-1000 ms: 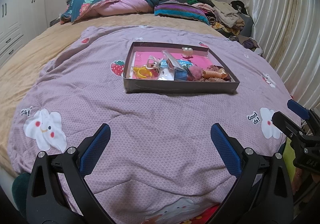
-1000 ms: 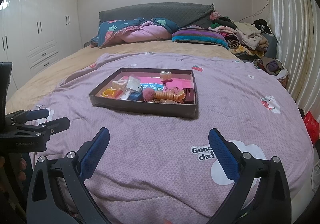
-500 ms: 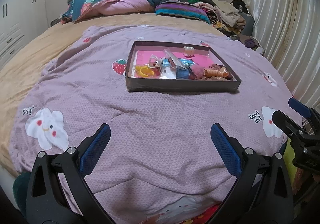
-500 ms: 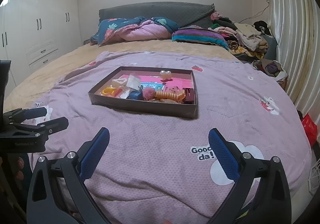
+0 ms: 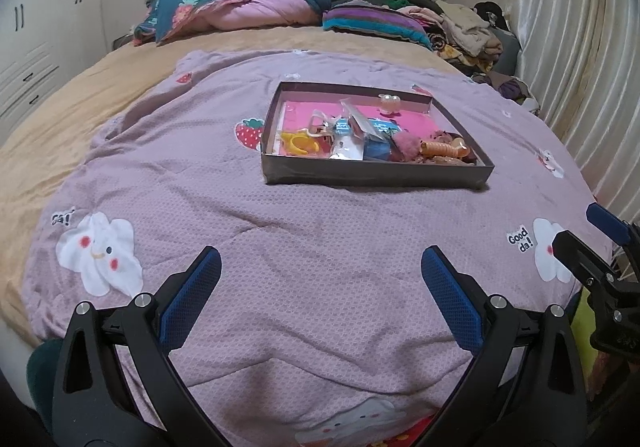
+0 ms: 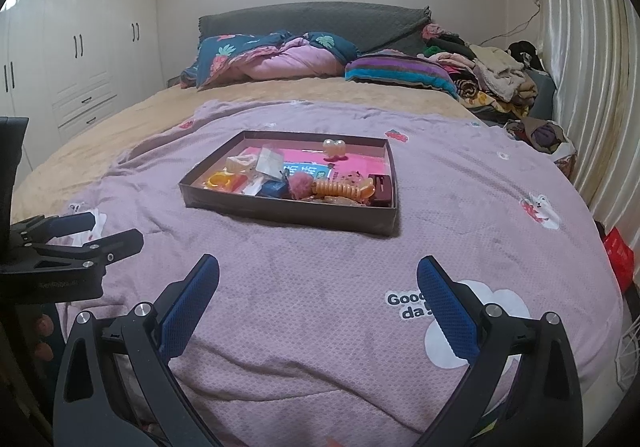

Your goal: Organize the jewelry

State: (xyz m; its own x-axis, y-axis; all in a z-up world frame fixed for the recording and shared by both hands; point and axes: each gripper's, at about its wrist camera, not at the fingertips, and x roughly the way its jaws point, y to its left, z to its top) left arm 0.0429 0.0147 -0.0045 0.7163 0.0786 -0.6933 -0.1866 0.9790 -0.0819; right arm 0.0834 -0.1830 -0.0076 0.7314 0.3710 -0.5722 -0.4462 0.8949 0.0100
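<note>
A shallow dark cardboard tray (image 5: 376, 174) (image 6: 288, 212) lies on the purple quilt in the middle of the bed. Inside sit a yellow ring piece (image 5: 301, 143) (image 6: 219, 180), clear packets (image 5: 349, 115), a pink pompom (image 5: 408, 142) (image 6: 301, 185), an orange spiral hair tie (image 5: 442, 148) (image 6: 340, 189) and a pearl clip (image 5: 390, 103) (image 6: 334, 148). My left gripper (image 5: 320, 267) and my right gripper (image 6: 318, 271) both hover open over the quilt's near end, well short of the tray, holding nothing.
The purple quilt (image 5: 280, 231) covers a tan sheet (image 5: 60, 127). Pillows and a folded duvet (image 6: 280, 59) lie at the headboard, a clothes pile (image 6: 492, 75) at the back right. Curtains (image 6: 592, 87) run along the right, white wardrobes (image 6: 72, 59) on the left.
Both views have shifted slightly, so the tray sits a little lower and nearer in the left wrist view. Both grippers stay open and empty; nothing in the tray has moved.
</note>
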